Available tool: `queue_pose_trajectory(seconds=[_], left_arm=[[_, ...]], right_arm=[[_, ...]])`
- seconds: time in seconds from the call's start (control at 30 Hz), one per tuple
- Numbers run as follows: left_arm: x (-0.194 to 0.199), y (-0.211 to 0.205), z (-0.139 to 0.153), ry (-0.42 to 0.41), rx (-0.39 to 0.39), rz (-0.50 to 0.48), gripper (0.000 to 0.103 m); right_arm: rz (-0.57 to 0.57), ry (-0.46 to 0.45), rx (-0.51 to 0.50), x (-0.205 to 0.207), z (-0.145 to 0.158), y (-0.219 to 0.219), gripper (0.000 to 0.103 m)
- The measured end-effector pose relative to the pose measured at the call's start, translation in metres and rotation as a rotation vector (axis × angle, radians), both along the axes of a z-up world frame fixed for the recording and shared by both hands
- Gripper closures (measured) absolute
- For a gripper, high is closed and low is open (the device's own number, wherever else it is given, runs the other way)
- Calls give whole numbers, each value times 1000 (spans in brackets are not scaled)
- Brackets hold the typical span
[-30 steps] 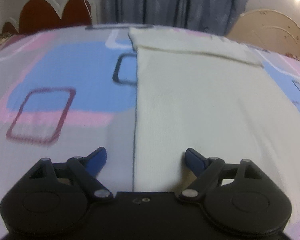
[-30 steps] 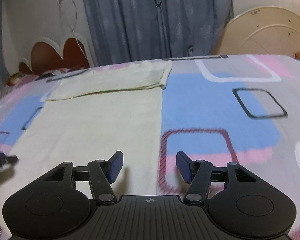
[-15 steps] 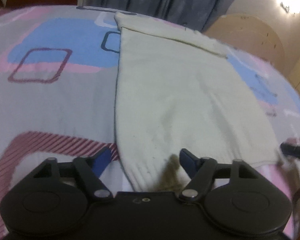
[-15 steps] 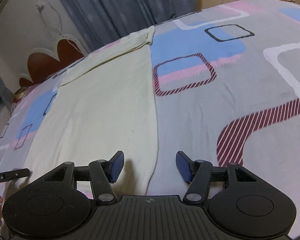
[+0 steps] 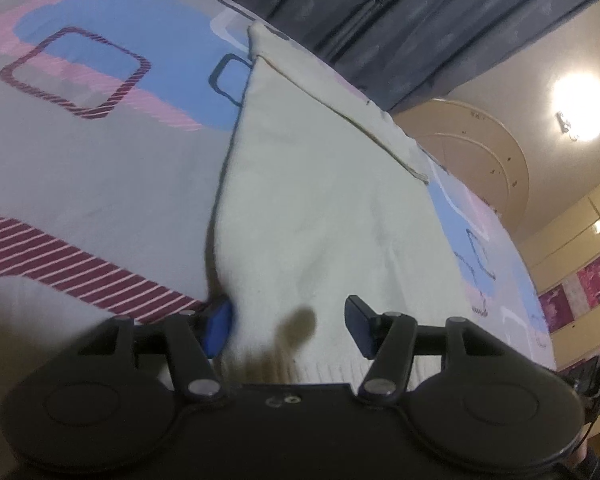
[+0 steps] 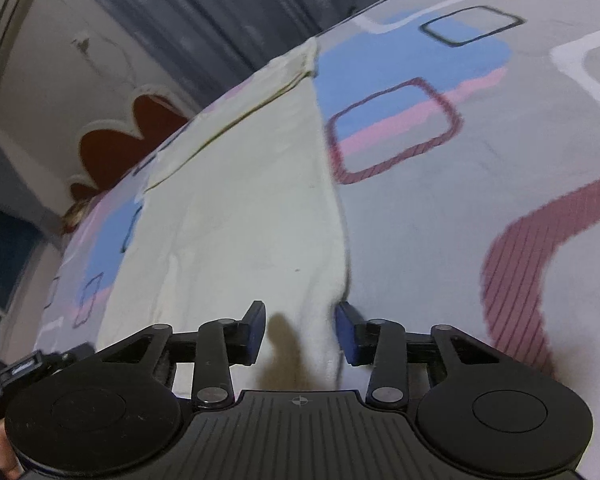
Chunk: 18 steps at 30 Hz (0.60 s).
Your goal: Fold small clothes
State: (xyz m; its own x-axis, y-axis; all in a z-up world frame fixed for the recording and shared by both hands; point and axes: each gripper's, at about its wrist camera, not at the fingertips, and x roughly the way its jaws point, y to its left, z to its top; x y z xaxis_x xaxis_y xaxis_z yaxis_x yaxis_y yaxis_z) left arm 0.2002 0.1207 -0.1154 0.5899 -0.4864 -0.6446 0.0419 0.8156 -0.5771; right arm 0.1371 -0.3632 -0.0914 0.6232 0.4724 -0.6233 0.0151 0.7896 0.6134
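I am closing my left tongs (image 5: pixel 288 326) and my right tongs (image 6: pixel 300 332) around the near corners of a cream cloth (image 5: pixel 320 208) lying on the patterned bedsheet (image 5: pixel 80 168); both jaws are gaping, cloth between them, not yet pinching.

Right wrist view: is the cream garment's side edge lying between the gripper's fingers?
Yes, the cream garment has its right edge running down into the gap of the right gripper, whose jaws are closing around it.
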Motion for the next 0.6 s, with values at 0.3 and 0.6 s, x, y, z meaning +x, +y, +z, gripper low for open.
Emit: queue_pose_trajectory(seconds=[0.3,0.6], left_arm=[[-15,15,2,-26,26,-13,57],[-6,5,0,-44,-31,8,57]], right_arm=[[12,-22,24,-6,4,0,74],[-143,2,106,1,-3,-18,74]])
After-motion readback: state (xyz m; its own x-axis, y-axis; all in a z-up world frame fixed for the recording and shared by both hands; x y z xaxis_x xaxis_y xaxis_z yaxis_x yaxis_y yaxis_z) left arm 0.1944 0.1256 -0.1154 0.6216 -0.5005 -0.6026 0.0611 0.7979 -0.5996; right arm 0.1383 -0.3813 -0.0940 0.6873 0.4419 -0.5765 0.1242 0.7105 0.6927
